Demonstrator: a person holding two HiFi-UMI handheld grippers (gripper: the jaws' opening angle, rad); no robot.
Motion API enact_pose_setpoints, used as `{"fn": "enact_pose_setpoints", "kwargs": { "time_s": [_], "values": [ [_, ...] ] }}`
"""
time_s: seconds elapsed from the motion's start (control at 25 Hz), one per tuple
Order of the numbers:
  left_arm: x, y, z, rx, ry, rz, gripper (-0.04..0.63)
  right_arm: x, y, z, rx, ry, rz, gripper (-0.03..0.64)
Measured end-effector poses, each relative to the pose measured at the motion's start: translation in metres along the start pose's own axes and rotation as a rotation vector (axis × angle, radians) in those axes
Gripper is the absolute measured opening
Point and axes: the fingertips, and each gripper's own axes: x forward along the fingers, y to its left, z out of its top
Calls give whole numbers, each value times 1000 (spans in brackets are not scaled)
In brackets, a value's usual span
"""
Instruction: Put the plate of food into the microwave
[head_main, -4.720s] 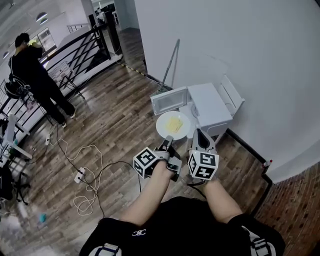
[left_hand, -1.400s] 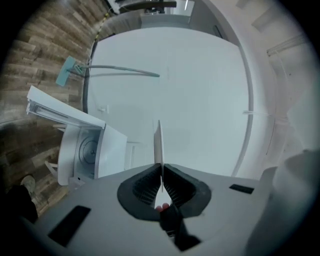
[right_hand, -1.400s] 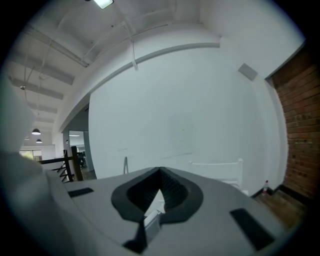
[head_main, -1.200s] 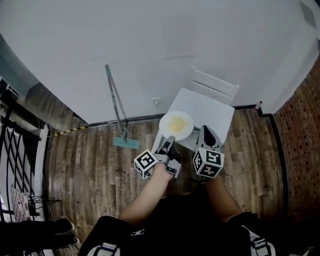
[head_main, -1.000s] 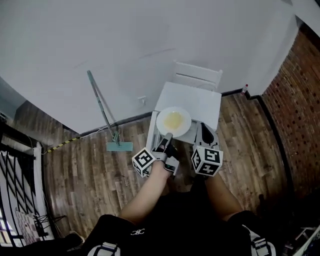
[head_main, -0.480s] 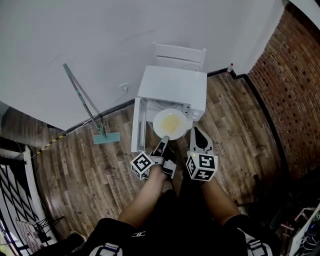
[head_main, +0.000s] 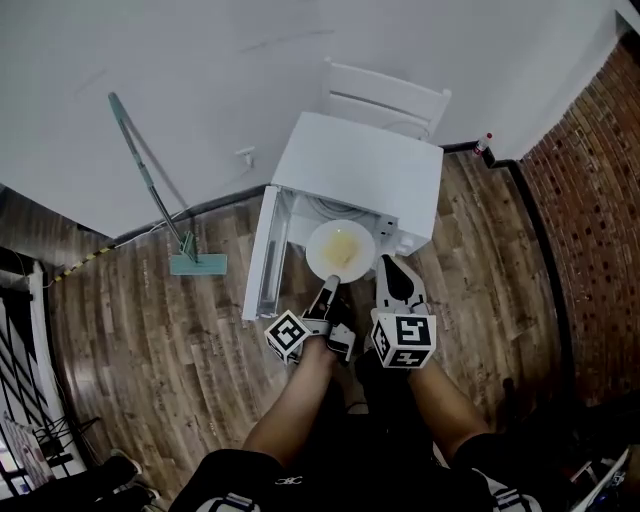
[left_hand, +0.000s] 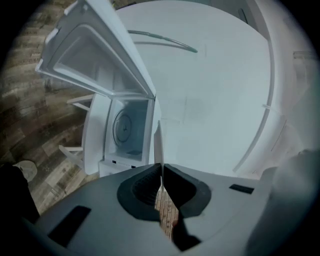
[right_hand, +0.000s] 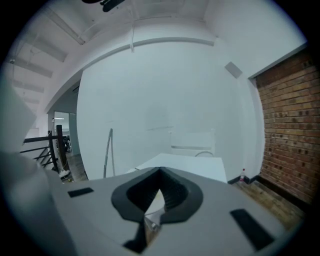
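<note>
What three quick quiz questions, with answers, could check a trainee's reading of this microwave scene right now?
1. True or false: the boxy white microwave has its door open.
2. Which grips the round white plate of yellow food? A: left gripper; B: right gripper; C: both.
3. What does the long-handled green mop lean against?
Key: 1 true; 2 A; 3 the white wall.

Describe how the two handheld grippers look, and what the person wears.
Both the left gripper and right gripper have pale grey shells with black ribbed jaw pads. Each carries a cube of black-and-white square markers. The forearms are bare; the top is dark, with a small white logo.
</note>
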Motion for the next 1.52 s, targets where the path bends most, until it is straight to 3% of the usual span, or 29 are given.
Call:
{"fn": "enact_pose_setpoints", "kwargs": {
  "time_s": [0.36,0.64,0.84,1.12,1.32,1.52],
  "values": [
    [101,157,65,137,45,-54,15,120,-28,-135,-64,-147,27,6],
    [150,178,91,210,74,-145,17,146,-38,-207,13,-154,89,6],
    [179,176,100,213,97,-77,17,143,-47,-225,79,-112,79,6],
    [225,170,110,229,116,-22,17,139,-32,-223,22,-127,84,6],
    [245,183,123,276,121,92,17,135,-38,-225,140,-110,109,6],
    [253,192,130,350,148,196,15,125,-40,-218,137,-124,117,6]
  ]
}}
